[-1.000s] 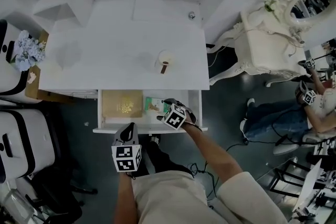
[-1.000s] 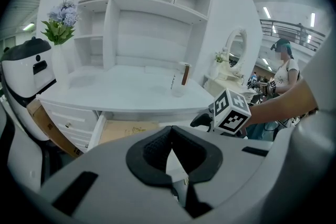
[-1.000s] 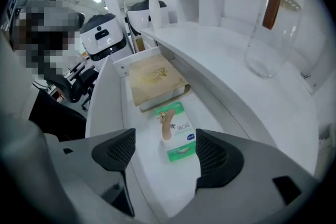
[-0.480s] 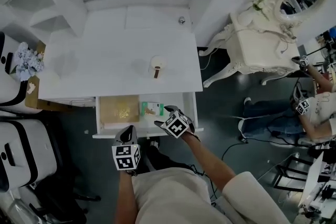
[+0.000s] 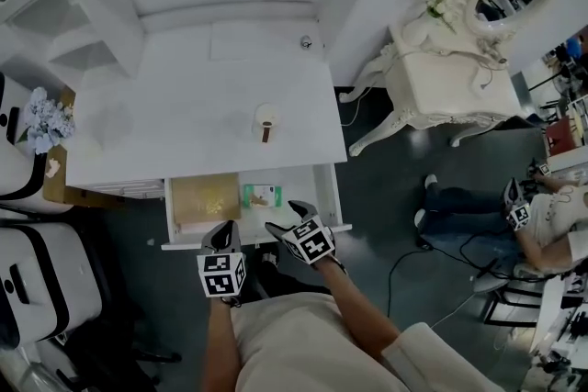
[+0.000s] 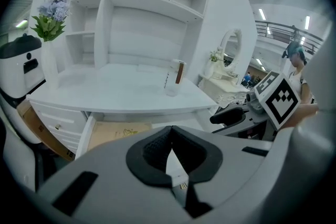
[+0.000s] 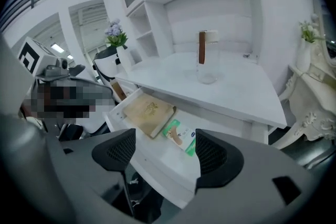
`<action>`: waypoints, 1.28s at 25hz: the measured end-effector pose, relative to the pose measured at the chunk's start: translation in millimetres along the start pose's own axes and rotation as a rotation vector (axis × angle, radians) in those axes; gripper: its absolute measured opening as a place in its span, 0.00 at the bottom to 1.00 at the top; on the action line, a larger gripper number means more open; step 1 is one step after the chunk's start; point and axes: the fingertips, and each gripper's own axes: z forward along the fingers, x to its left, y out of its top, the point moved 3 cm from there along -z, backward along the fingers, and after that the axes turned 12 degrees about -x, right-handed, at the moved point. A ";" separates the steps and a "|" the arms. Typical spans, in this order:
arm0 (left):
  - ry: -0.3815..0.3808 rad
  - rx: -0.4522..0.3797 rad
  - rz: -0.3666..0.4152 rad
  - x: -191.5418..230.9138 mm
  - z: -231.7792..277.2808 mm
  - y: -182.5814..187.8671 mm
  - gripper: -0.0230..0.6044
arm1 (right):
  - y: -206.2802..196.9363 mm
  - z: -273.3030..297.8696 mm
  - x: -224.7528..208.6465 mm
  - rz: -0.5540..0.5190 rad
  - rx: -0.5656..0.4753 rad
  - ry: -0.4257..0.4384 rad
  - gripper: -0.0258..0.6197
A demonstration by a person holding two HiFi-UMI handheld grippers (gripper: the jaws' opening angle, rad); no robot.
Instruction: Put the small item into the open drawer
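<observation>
— Head view: we see the small packet [image 5: 262,195] lying flat in the open drawer [image 5: 323,188], beside a tan book [image 5: 207,197].
— Left gripper view: our left gripper [image 6: 170,144] has its jaws together, empty.
— Right gripper view: our right gripper [image 7: 167,149] has its jaws apart, empty. We judge the packet light, thin and slick; pinch its edges.

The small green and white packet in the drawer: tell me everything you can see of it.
The packet is a flat rectangle, white with a green edge and a tan picture on its face, seemingly card or film. It lies flat on the floor of the open drawer, beside the tan book; contact between them is unclear. The right tongs, open and empty, hover clear of it.
</observation>
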 end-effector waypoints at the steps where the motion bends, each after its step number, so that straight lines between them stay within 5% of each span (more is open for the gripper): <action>1: -0.004 0.000 0.005 0.2 -0.3 -0.4 0.06 | 1.1 -2.4 1.0 0.008 -0.009 -0.004 0.61; 15: -0.054 0.019 0.056 -10.4 -14.5 -13.5 0.06 | -15.6 -29.8 11.7 0.134 -0.124 -0.045 0.60; 21: -0.060 -0.005 0.036 -14.2 -20.0 -9.8 0.06 | -24.5 -37.2 27.7 0.134 -0.163 -0.003 0.48; 32: -0.064 -0.007 0.044 -19.1 -23.1 -13.4 0.06 | -27.3 -45.8 19.0 0.143 -0.179 -0.072 0.20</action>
